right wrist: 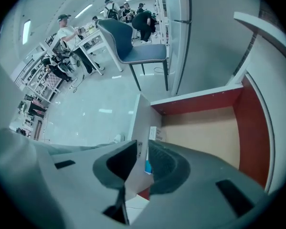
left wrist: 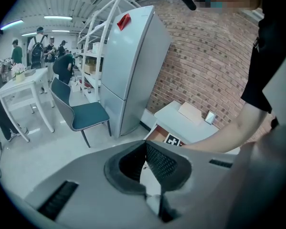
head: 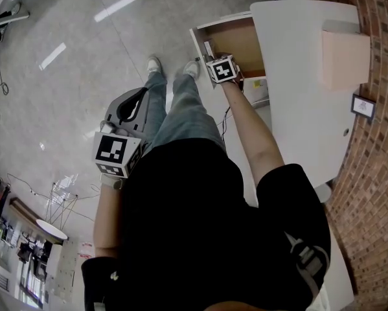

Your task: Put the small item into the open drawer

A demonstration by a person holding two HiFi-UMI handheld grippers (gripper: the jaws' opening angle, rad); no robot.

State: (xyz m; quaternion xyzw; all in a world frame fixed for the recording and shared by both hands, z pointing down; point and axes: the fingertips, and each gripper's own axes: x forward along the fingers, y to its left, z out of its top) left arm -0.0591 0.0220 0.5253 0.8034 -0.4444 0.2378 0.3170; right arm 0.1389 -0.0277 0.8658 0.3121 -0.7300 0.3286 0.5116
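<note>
Your right hand-held gripper [right wrist: 143,147] at the open drawer [right wrist: 200,128], jaws slightly apart, empty, left hand-held gripper [left wrist: 145,144] closed (also empty), white worktop [head: 297,76], brick wall [head: 375,173], glossy grey floor [head: 83,63].

A white cabinet [head: 297,76] filled the upper right of the head view. On its top lay a pale box [head: 344,58], and a small frame [head: 363,105] stood at its right edge. Its open drawer [head: 242,44], at upper centre, held a small white item [head: 208,48] against the front wall. A glossy grey floor [head: 70,70] spread to the left.
</note>
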